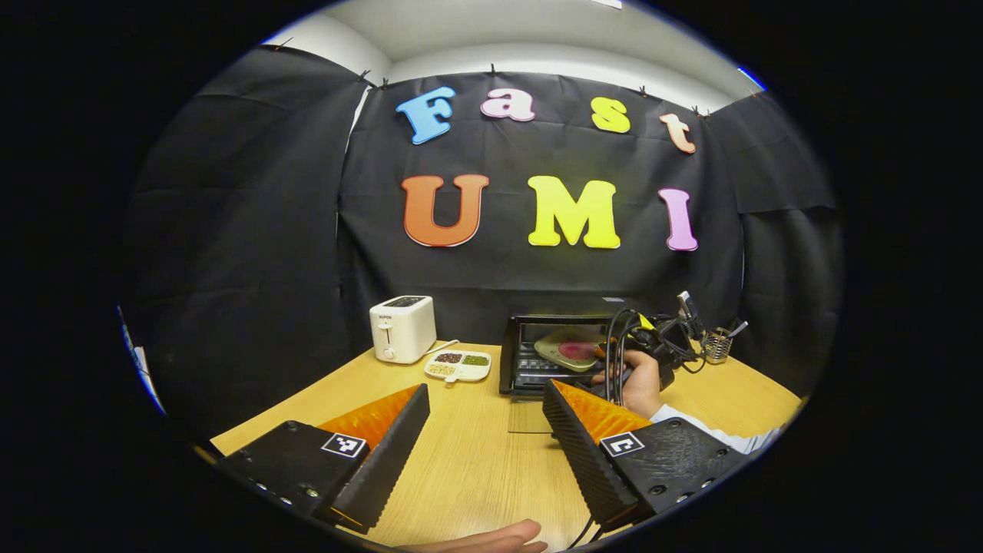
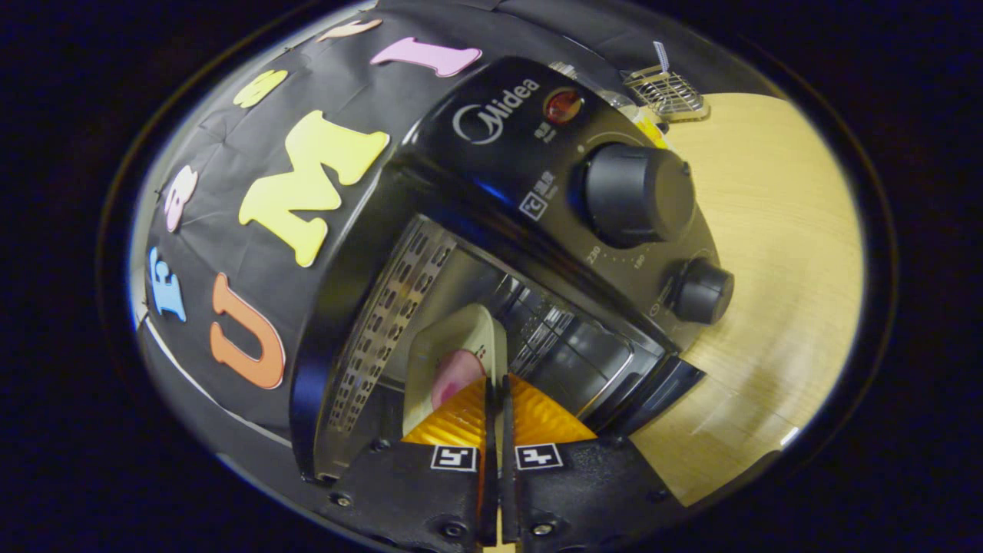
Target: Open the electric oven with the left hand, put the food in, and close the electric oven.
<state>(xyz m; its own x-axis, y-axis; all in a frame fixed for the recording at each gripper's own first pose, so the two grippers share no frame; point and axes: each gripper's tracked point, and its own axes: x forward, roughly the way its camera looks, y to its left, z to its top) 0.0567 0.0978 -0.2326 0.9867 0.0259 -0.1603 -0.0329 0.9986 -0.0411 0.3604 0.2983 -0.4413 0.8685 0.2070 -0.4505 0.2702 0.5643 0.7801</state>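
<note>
The black electric oven (image 1: pixel 516 346) stands at the back of the wooden table with its glass door (image 1: pixel 530 416) folded down flat. A pale plate (image 1: pixel 564 349) carrying a pink piece of food (image 1: pixel 577 351) sits tilted in the oven mouth. A hand (image 1: pixel 641 380) holds my right gripper (image 1: pixel 653 346) at the plate's edge. In the right gripper view, my right gripper (image 2: pixel 495 380) is shut on the rim of the plate (image 2: pixel 461 338), with the food (image 2: pixel 455 376) just past the fingers, inside the oven (image 2: pixel 491 153). My left gripper (image 1: pixel 485 388) hovers open over the table, short of the door.
A white toaster (image 1: pixel 402 329) and a small divided dish (image 1: pixel 459 365) of grains stand left of the oven. A wire holder (image 1: pixel 718 346) sits to its right. Two knobs (image 2: pixel 637 192) project from the oven's control panel. Bare tabletop (image 1: pixel 476 461) lies below my left gripper.
</note>
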